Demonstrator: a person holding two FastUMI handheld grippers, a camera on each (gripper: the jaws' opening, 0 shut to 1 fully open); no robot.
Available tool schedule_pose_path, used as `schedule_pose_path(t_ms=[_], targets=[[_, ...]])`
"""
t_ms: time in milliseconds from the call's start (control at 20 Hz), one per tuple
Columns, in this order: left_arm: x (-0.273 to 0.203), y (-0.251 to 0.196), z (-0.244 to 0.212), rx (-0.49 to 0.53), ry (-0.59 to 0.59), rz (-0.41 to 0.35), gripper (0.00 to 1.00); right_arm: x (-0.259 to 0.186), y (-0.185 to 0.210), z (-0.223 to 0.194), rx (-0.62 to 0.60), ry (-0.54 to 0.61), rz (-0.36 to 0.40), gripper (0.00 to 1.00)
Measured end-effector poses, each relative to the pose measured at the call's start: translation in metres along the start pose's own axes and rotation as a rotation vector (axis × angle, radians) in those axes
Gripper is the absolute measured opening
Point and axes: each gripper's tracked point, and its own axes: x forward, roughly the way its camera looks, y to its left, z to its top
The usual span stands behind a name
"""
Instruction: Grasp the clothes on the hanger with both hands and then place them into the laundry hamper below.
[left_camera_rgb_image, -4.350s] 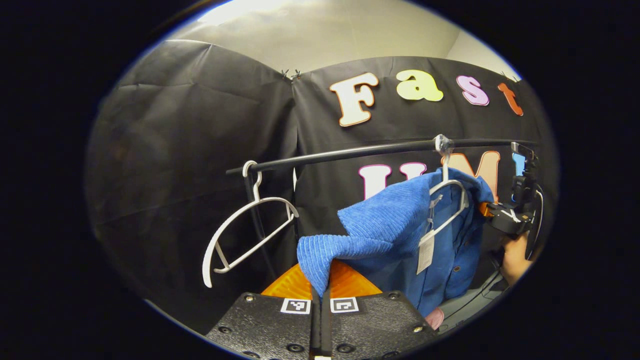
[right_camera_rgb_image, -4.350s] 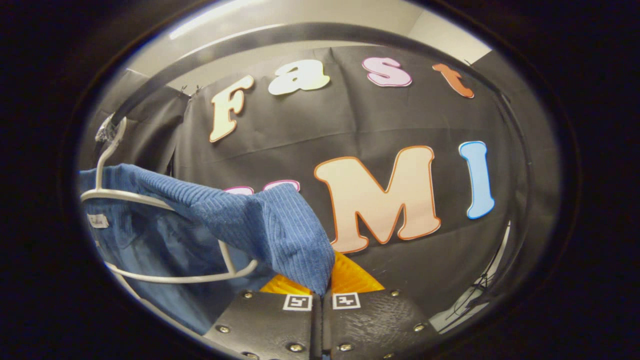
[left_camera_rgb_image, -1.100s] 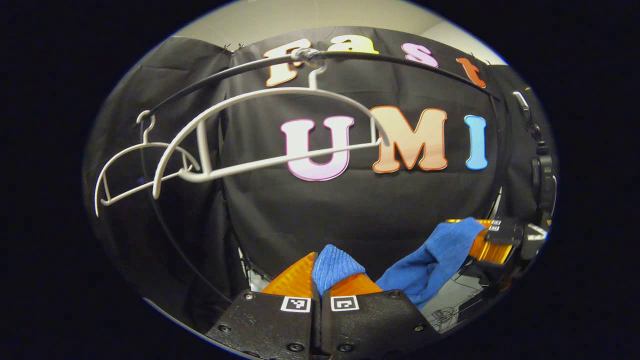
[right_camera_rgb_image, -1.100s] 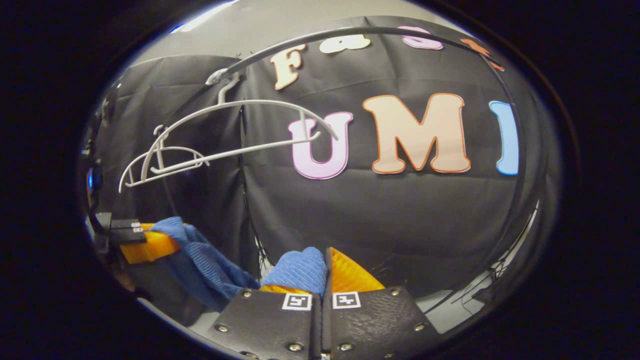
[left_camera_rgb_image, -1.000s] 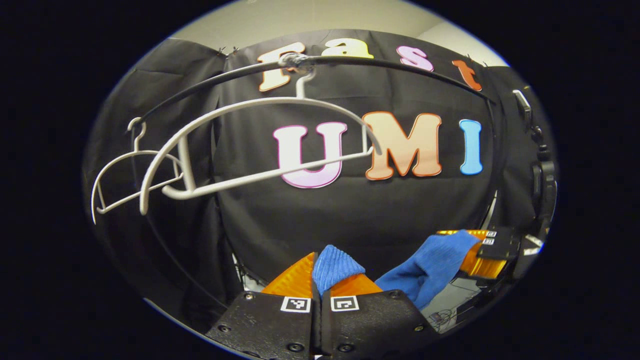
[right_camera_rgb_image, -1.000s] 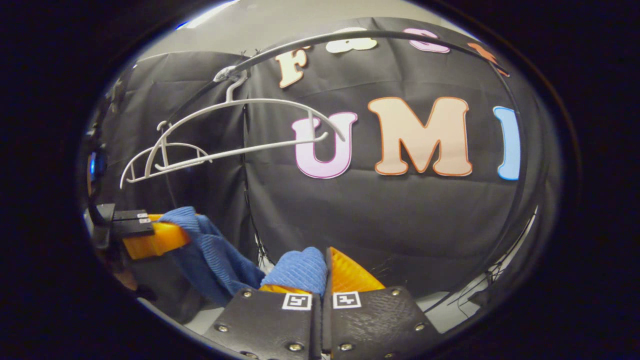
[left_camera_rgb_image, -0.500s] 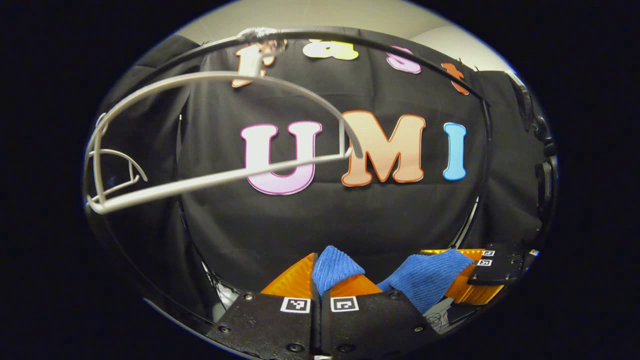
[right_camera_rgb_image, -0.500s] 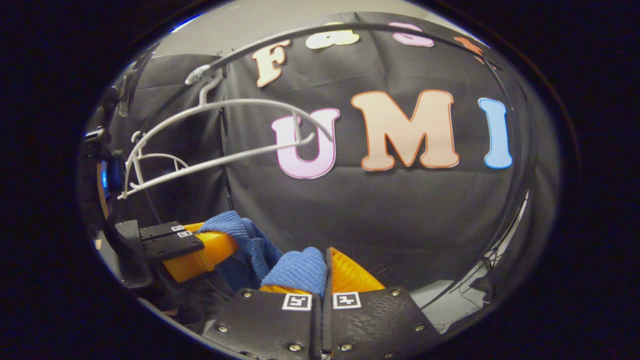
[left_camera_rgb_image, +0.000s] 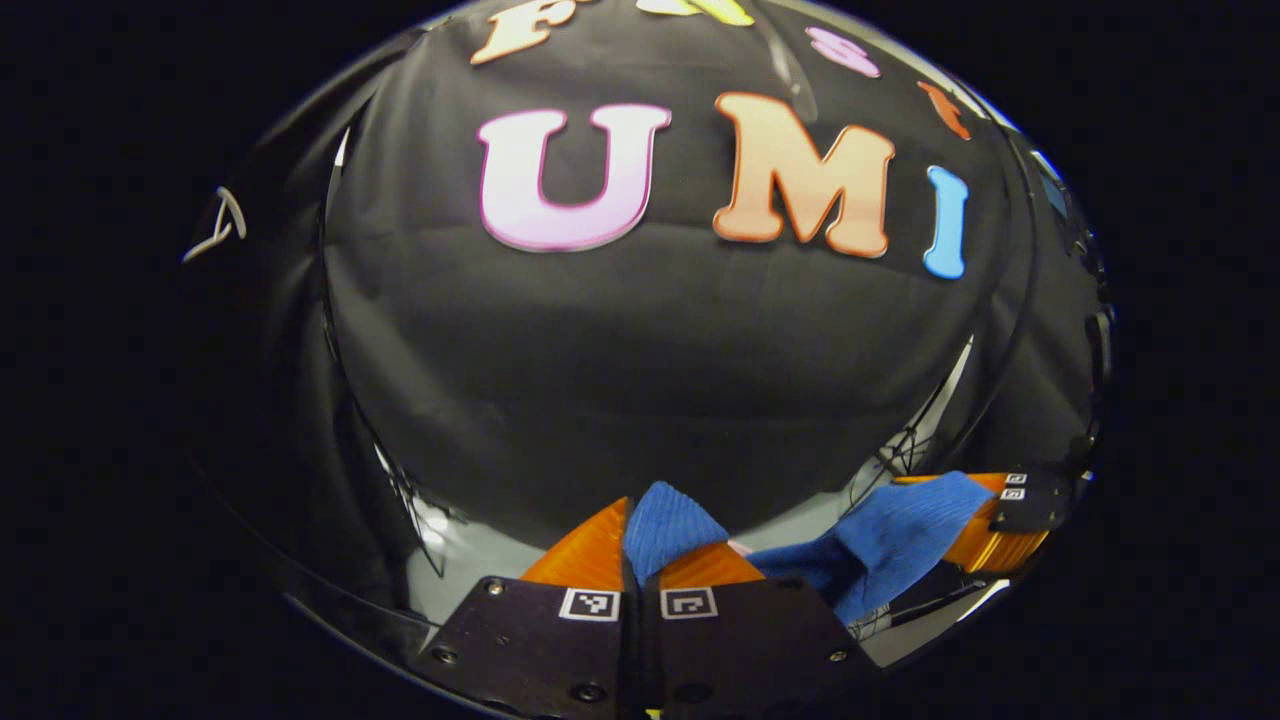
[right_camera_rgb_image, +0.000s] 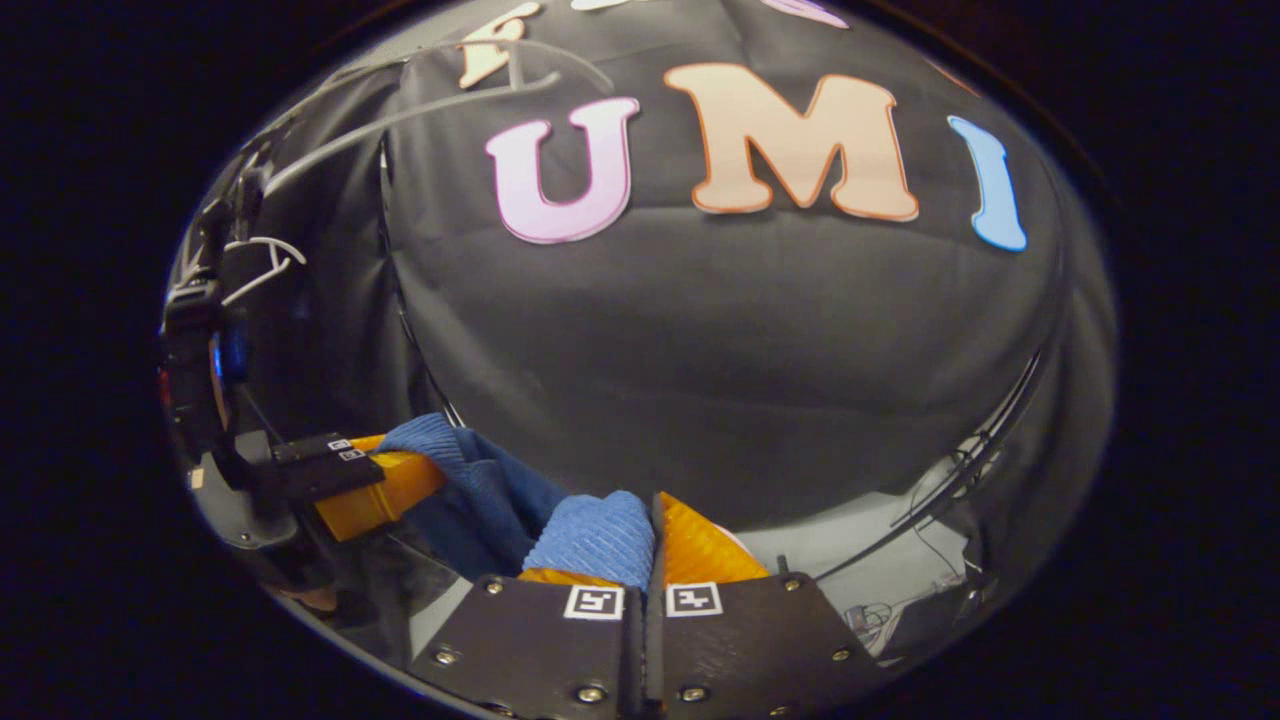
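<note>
A blue ribbed garment (left_camera_rgb_image: 670, 522) is pinched in my left gripper (left_camera_rgb_image: 640, 540), which is shut on a fold of it at the bottom of the left gripper view. The cloth runs right to the right gripper (left_camera_rgb_image: 985, 515), seen farther off and also shut on it. In the right gripper view, my right gripper (right_camera_rgb_image: 650, 545) holds a blue fold (right_camera_rgb_image: 595, 540), and the cloth sags left to the left gripper (right_camera_rgb_image: 385, 480). The bare white hanger (right_camera_rgb_image: 420, 100) hangs on the black rail high at the upper left. The hamper is hidden.
A second white hanger (right_camera_rgb_image: 262, 258) hangs at the far left. The rack's black uprights (left_camera_rgb_image: 1000, 340) curve down both sides. Cables (right_camera_rgb_image: 940, 520) lie on the pale floor (right_camera_rgb_image: 850, 550) at the lower right.
Both grippers have dropped well below the rail with the garment still stretched between them. The hangers have slid up to the views' top edges, and more floor shows.
</note>
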Motion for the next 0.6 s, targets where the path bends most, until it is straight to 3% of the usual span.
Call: schedule_pose_path(t_ms=[250,450,600], targets=[[0.026,0.016,-0.051,0.018,0.091,-0.005,0.01,0.024,0.002,-0.045,0.022,0.135,-0.012,0.02],[0.044,0.01,-0.09,0.002,0.168,-0.021,0.01,0.031,0.017,-0.09,0.074,0.264,0.043,0.02],[0.048,0.009,-0.131,0.011,0.27,-0.035,0.01,0.045,0.017,-0.123,0.085,0.361,0.036,0.02]])
